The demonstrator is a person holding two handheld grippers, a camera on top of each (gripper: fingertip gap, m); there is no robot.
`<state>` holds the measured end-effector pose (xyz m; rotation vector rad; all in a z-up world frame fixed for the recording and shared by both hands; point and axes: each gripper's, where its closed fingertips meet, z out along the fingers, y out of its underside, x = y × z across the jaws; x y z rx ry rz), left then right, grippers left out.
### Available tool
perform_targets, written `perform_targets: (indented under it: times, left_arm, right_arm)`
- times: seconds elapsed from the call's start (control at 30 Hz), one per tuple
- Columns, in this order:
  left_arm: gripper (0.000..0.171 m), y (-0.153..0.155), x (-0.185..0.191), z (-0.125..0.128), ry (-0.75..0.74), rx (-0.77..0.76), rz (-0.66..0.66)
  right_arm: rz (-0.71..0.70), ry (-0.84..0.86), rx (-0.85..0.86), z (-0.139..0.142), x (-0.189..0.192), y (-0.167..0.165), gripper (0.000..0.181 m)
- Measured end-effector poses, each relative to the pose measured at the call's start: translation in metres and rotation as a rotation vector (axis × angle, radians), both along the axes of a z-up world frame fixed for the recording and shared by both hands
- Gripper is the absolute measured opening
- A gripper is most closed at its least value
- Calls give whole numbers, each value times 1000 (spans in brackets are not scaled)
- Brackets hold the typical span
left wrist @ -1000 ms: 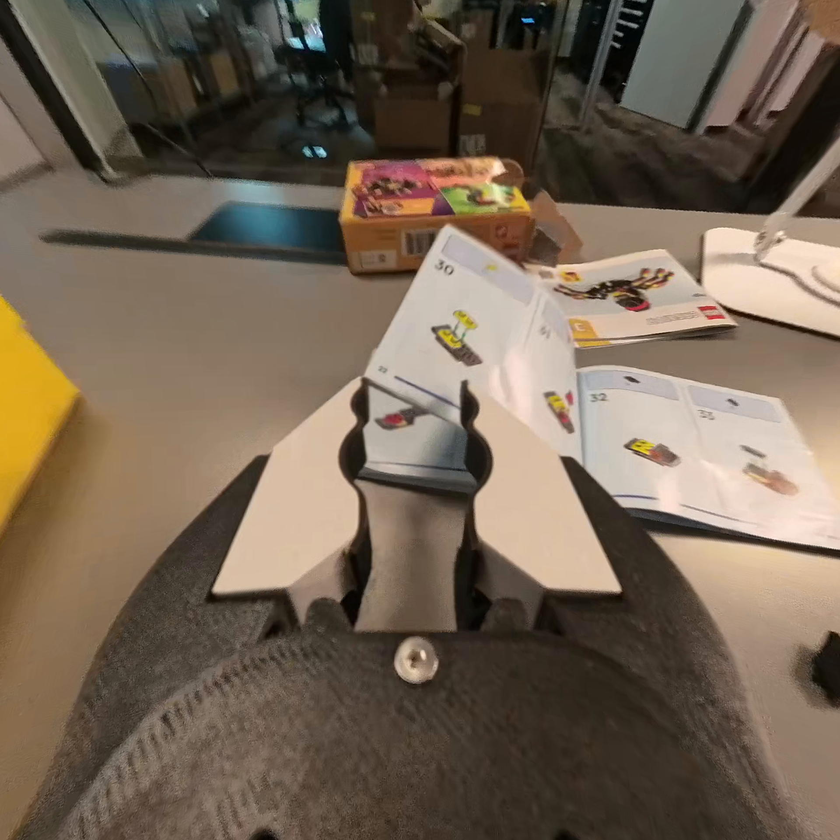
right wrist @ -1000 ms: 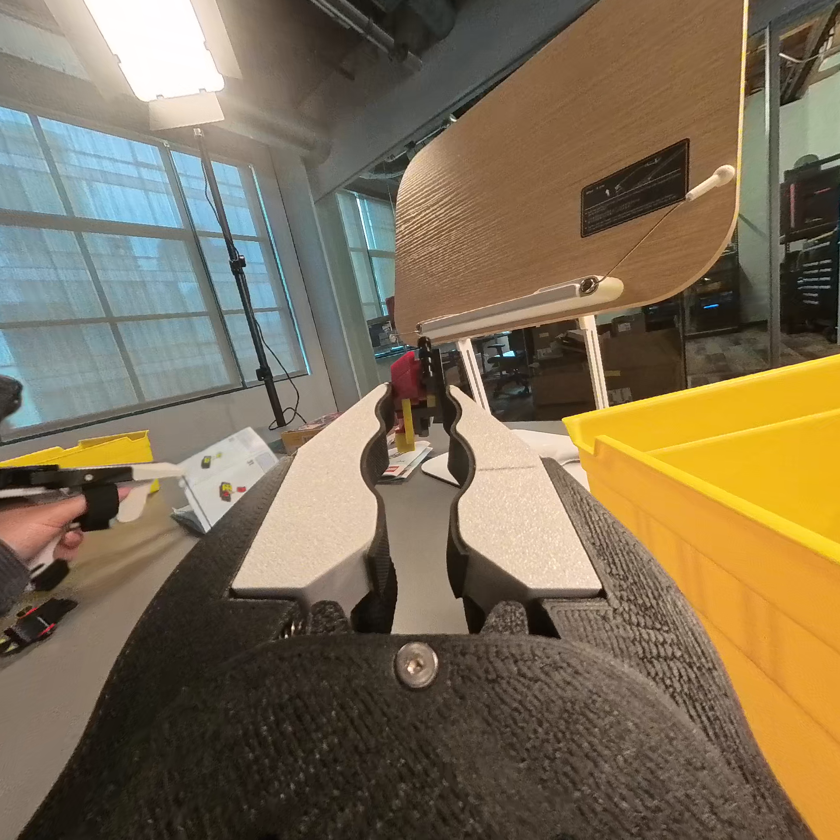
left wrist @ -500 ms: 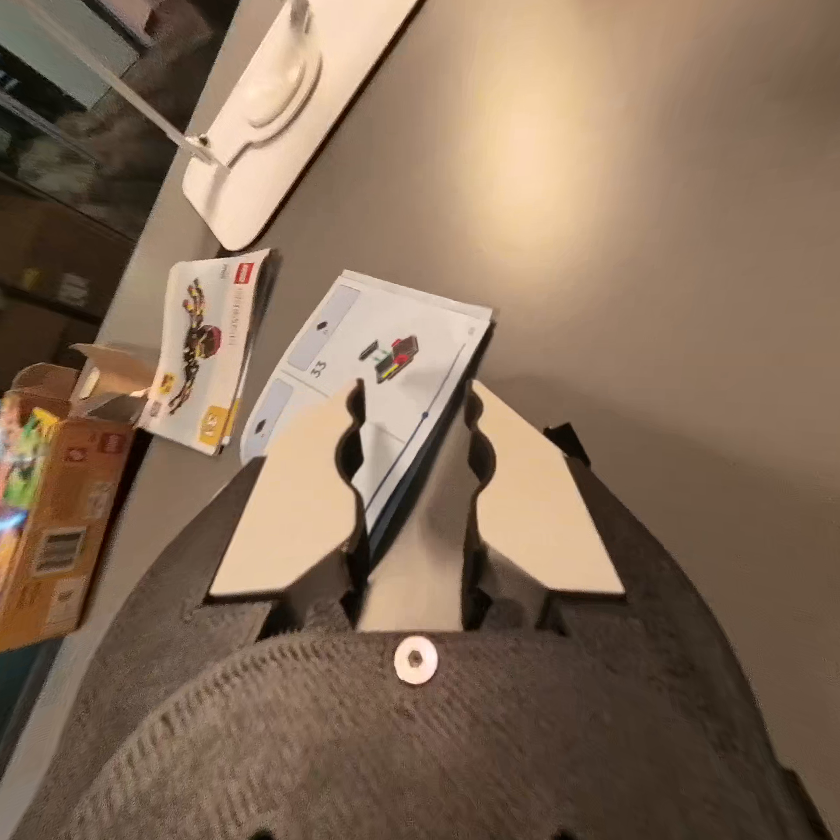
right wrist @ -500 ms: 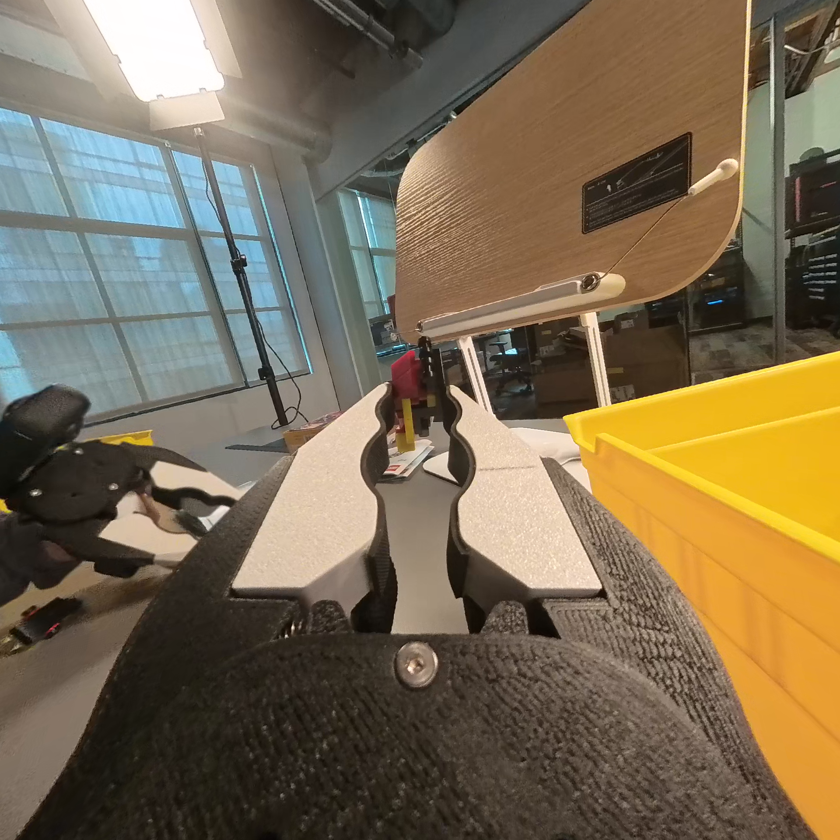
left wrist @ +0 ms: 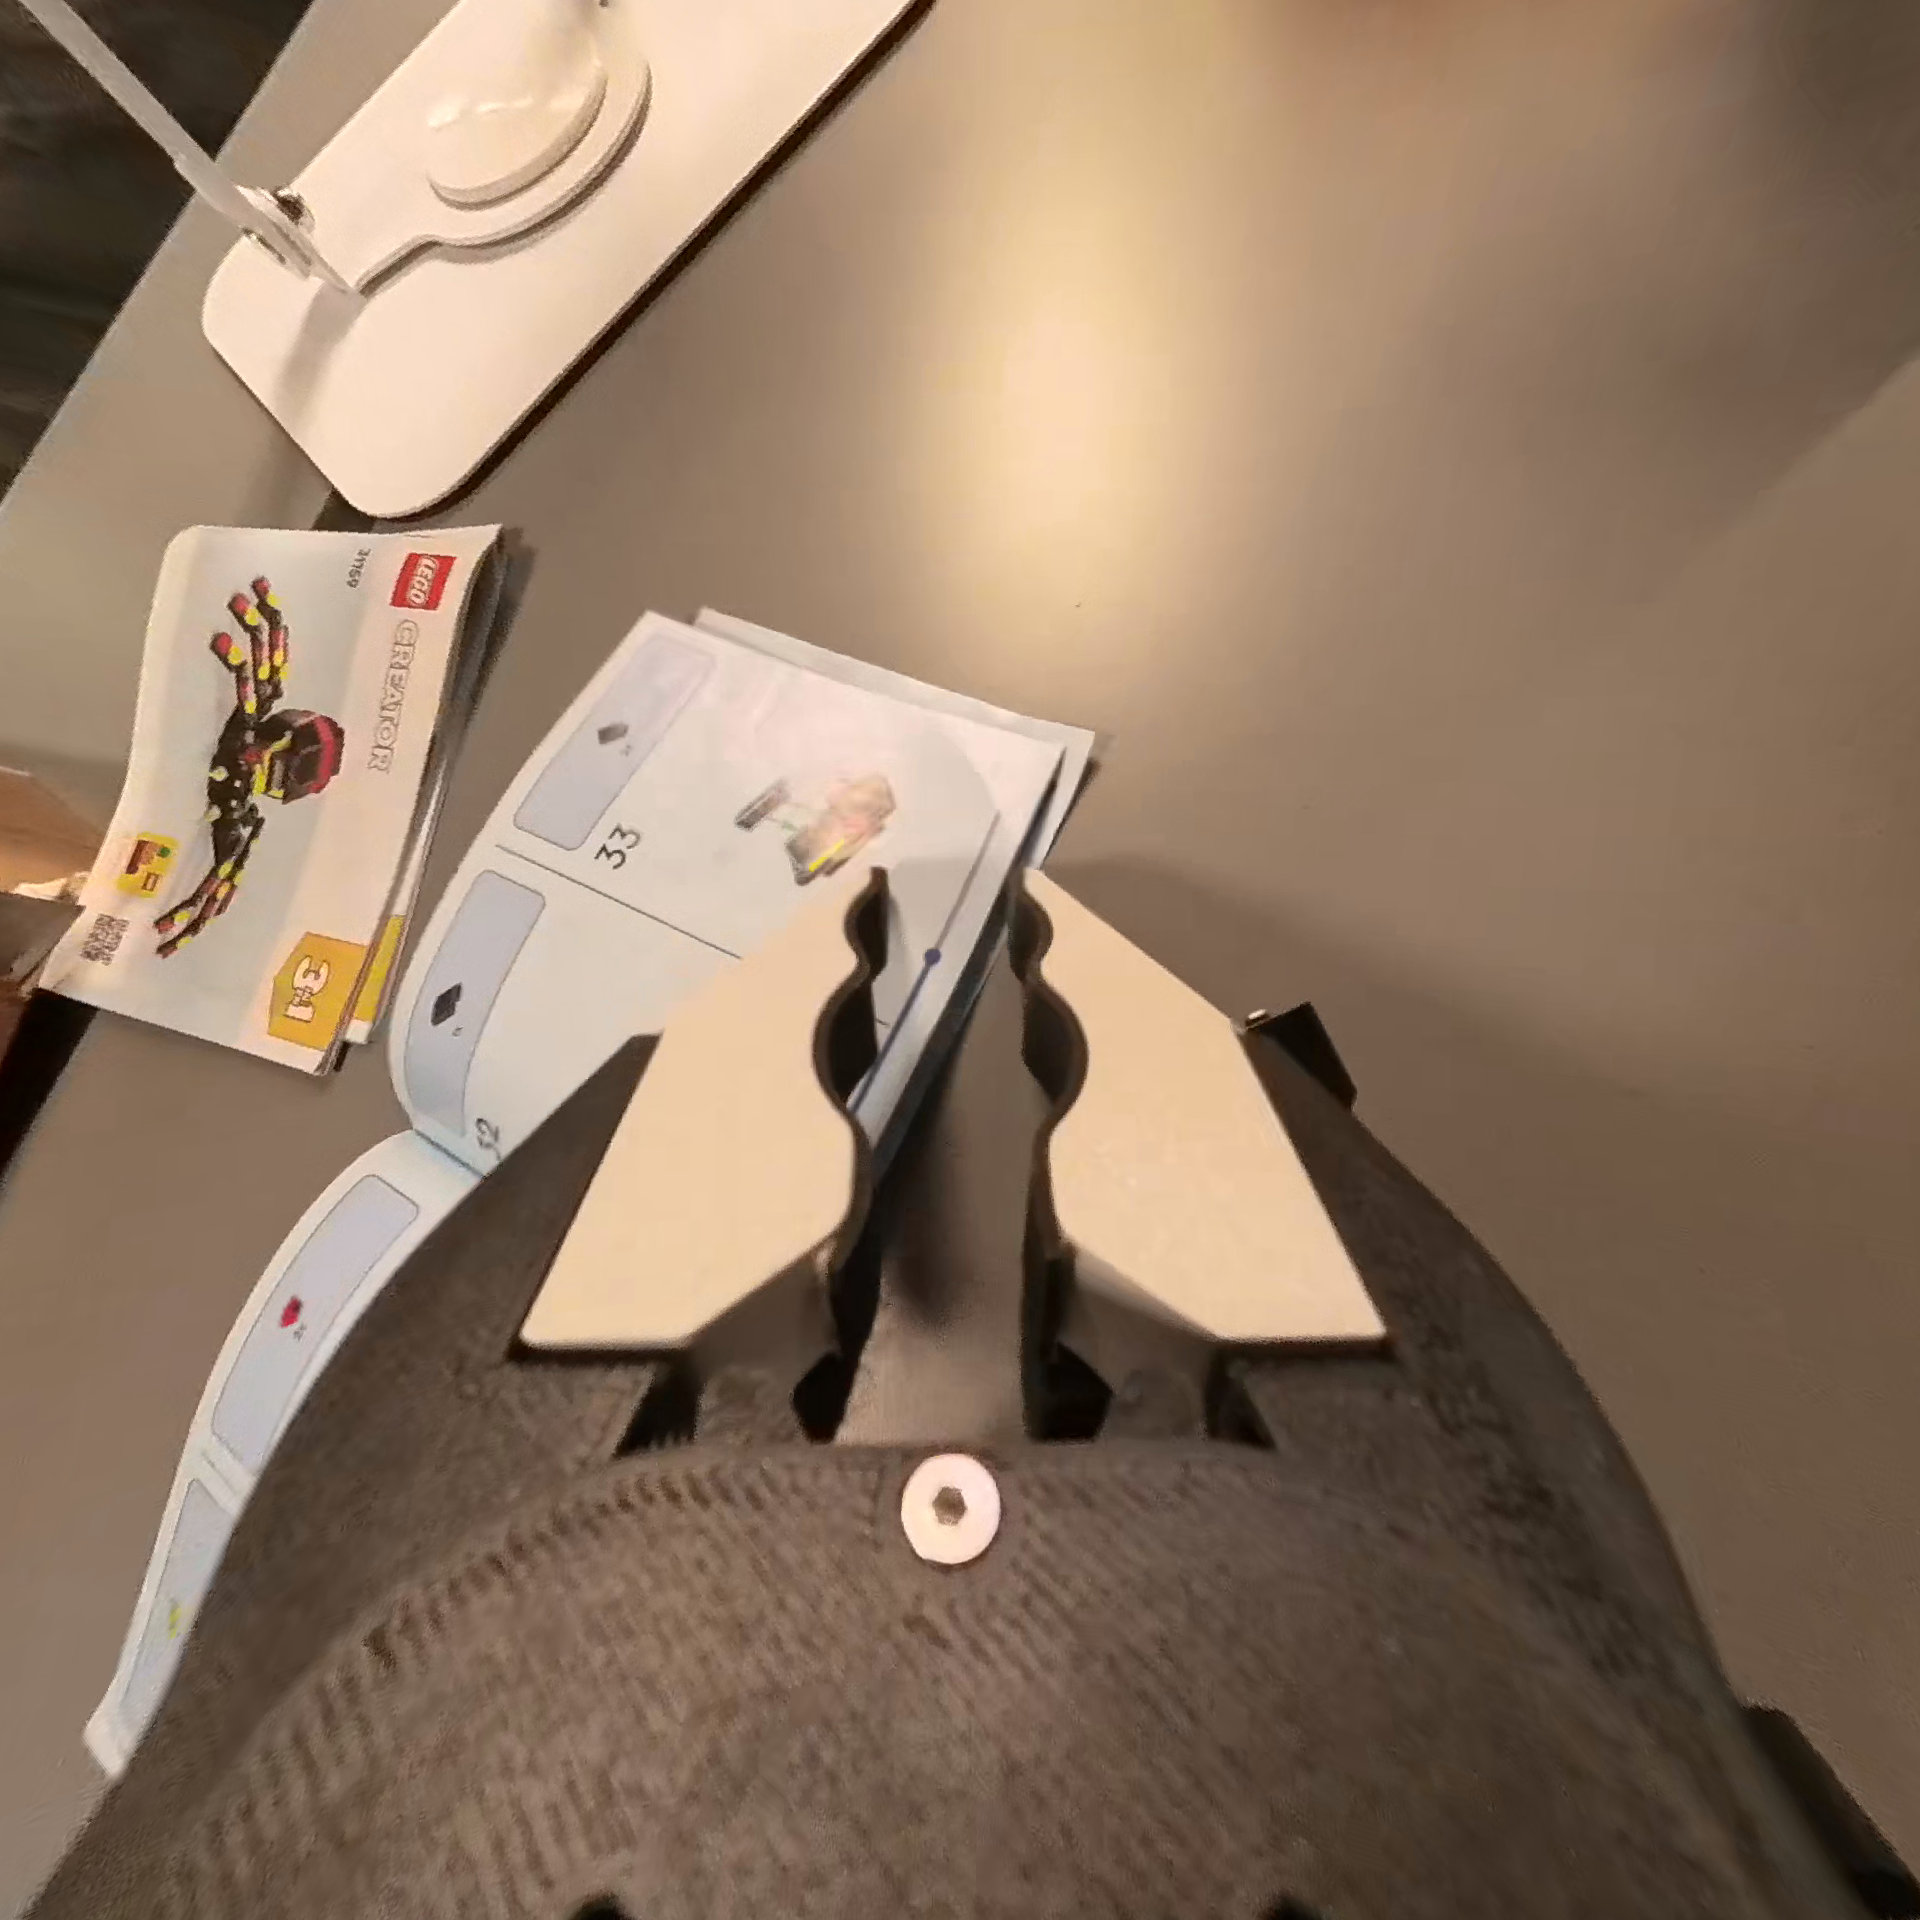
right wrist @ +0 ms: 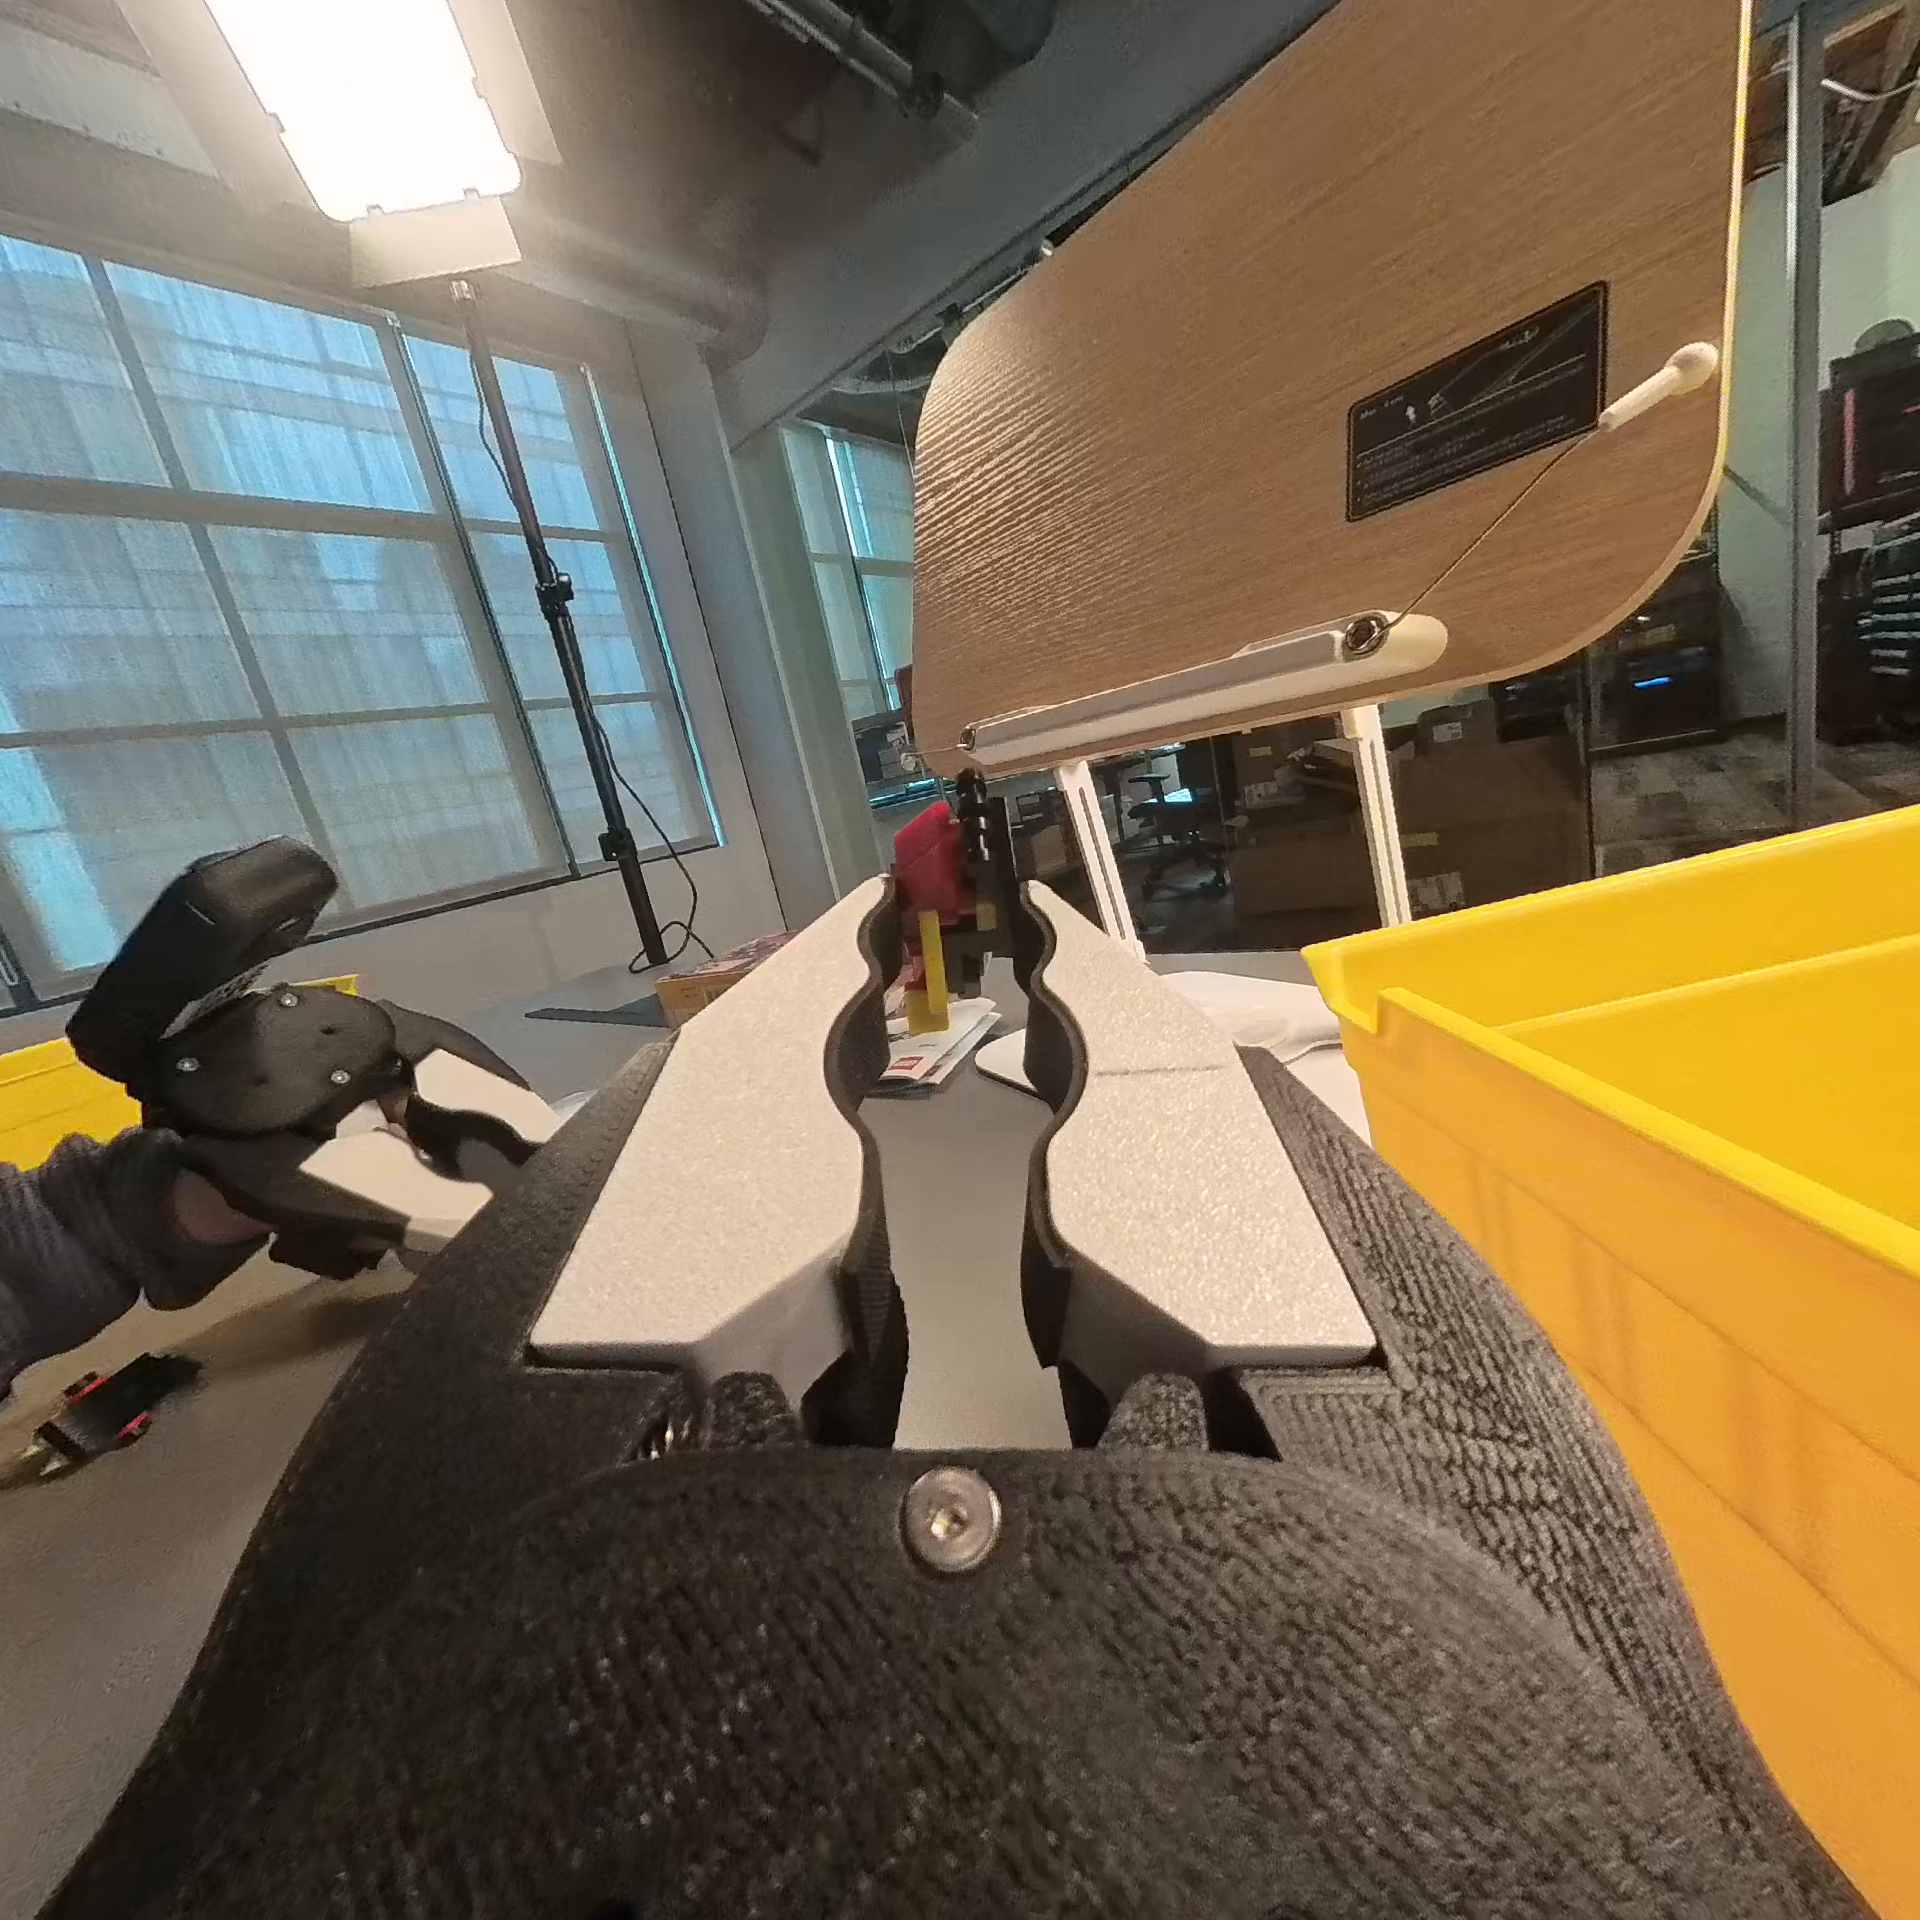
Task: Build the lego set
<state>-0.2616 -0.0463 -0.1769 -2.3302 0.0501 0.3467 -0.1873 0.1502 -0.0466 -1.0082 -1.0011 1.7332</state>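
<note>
Nearest in the right wrist view, the tall yellow plastic bin [right wrist: 1621, 1195] fills the right side, its wall just beside the right gripper [right wrist: 951, 914]. To the left, low on the grey table [right wrist: 145, 1558], lies a small black-and-red brick piece [right wrist: 88, 1418]. Above it the left gripper [right wrist: 416, 1153] shows, carried by a hand in a dark sleeve [right wrist: 94, 1247] and tilted down toward the table. Farther off stand a tilted wooden board on a white stand [right wrist: 1299, 416], a light on a black pole [right wrist: 561, 644] and large windows.

In the left wrist view, the open pale-blue instruction booklet [left wrist: 665, 883] lies directly before the left gripper [left wrist: 945, 904], its pages curling under the left finger. Beyond it to the left sits a second, closed booklet with a spider on its cover [left wrist: 270, 790], and farther still the flat white base of the stand [left wrist: 499, 208]. A small black part [left wrist: 1299, 1039] peeks out just beside the right finger.

The left gripper's jaws stand a narrow gap apart. The booklet's page edge runs up through that gap, close along the left finger, but whether the finger presses it cannot be told.

The right gripper's jaws are drawn near together at the tips and clamp the partly built lego model of red, black and yellow bricks [right wrist: 951, 883], held upright, above the table.
</note>
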Motion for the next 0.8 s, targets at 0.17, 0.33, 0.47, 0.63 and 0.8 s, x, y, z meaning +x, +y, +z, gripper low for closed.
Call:
perform_targets:
  times: [0.17,0.33,0.47,0.63,0.8]
  left_arm:
    - [1,-5,-14,5,106,0,59]
    - [0,-9,-28,19,152,53,143]
    - [0,-33,-56,45,257,151,383]
    - [0,-101,-84,82,315,363,848]
    - [17,-162,-87,80,164,529,1151]
  right_arm:
    - [3,-1,0,0,0,0,19]
    - [6,-1,1,0,0,-1,19]
    - [6,-1,0,0,0,-1,19]
    - [6,-1,3,0,0,-1,19]
    - [5,0,5,0,0,-1,19]
